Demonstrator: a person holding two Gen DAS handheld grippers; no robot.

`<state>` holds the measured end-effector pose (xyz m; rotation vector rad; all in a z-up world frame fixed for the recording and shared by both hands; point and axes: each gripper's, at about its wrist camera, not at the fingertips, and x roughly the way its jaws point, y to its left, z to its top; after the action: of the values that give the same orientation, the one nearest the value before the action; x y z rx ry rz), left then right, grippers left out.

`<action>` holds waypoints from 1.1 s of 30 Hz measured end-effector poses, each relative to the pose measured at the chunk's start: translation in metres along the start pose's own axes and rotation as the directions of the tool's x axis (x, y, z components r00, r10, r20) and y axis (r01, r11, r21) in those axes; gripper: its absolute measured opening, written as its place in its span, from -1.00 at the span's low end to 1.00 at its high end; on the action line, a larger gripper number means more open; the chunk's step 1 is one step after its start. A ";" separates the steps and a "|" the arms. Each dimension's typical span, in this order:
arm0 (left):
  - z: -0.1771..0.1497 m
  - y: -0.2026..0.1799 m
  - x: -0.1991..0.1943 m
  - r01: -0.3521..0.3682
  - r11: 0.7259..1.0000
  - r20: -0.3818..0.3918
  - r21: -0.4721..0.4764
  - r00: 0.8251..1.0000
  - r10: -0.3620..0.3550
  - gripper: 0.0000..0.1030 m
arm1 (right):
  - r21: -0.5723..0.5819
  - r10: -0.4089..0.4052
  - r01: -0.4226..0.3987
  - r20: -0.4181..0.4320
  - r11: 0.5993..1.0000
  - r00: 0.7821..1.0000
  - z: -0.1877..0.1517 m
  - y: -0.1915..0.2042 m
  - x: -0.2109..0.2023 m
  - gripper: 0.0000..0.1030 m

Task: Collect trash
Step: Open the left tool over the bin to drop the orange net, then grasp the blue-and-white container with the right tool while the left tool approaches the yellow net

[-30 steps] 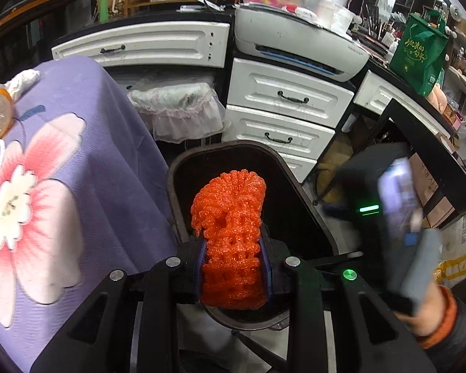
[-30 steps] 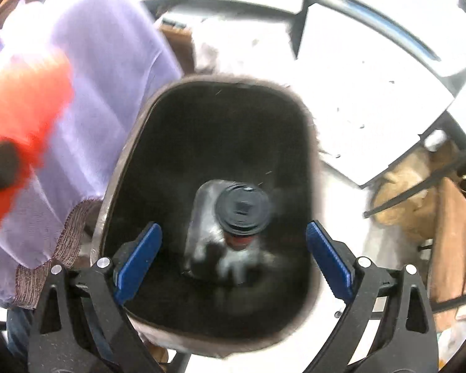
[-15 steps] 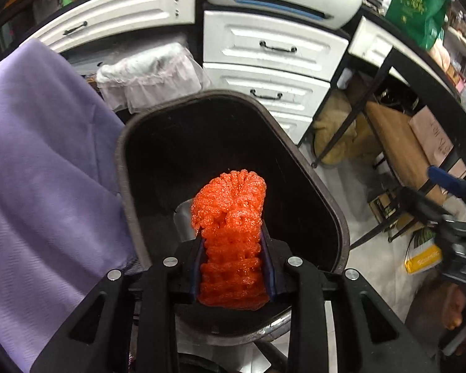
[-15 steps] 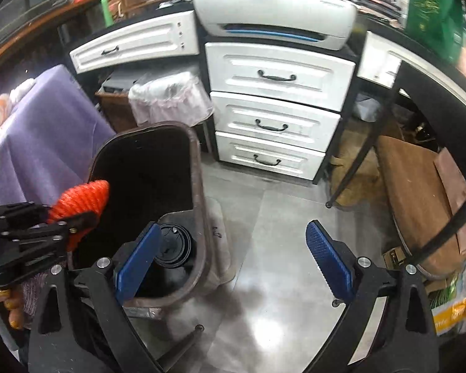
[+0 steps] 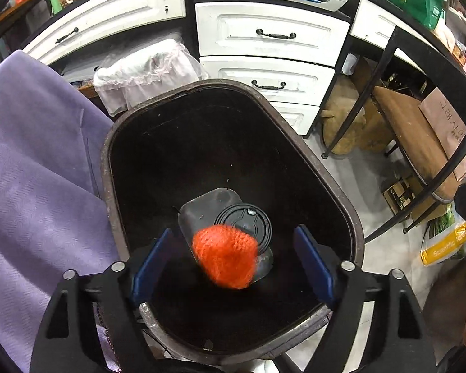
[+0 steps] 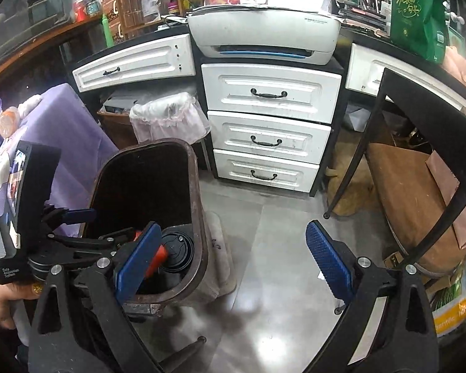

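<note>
Left gripper (image 5: 233,255) jaws have just been springing apart, nothing between them; the blurred orange foam-net sleeve (image 5: 225,256) is sitting inside the dark oval bin (image 5: 108,168), end-on upward, over a black-lidded cup (image 5: 247,223). Right gripper (image 6: 233,264) is gaping above bare floor.

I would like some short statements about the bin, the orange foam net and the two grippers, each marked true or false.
1. The left gripper clamps the orange foam net. False: its jaws have just been opening and stand wide, with the net loose between them, touching neither pad.
2. The net is over the open dark bin. True.
3. The bin is otherwise empty. False: a cup with a black lid lies at the bottom.
4. The right gripper is open and holds nothing. True.
5. The right gripper is over the bin. False: it is mostly over the grey floor beside it.
</note>
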<state>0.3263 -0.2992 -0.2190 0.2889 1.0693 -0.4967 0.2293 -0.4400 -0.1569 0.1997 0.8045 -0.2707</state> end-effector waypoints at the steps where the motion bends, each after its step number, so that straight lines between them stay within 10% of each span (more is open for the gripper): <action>1: 0.000 0.000 -0.002 0.002 1.000 0.004 -0.002 1.000 -0.002 0.57 | 0.005 -0.001 0.001 0.005 1.000 1.000 0.000 -0.001 -0.001 0.80; 17: -0.012 -0.008 -0.099 -0.029 0.997 0.236 0.070 0.972 0.012 0.75 | 0.060 0.006 -0.012 0.102 0.998 0.995 0.010 -0.006 -0.024 0.81; 33: -0.057 0.080 -0.199 -0.114 0.989 0.360 -0.092 0.923 0.140 0.88 | -0.182 0.318 -0.297 0.099 0.937 0.943 0.036 0.125 -0.047 0.81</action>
<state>0.2475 -0.1560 -0.0695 0.1921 0.6970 -0.3769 0.2619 -0.3239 -0.0890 0.1480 0.6542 0.0795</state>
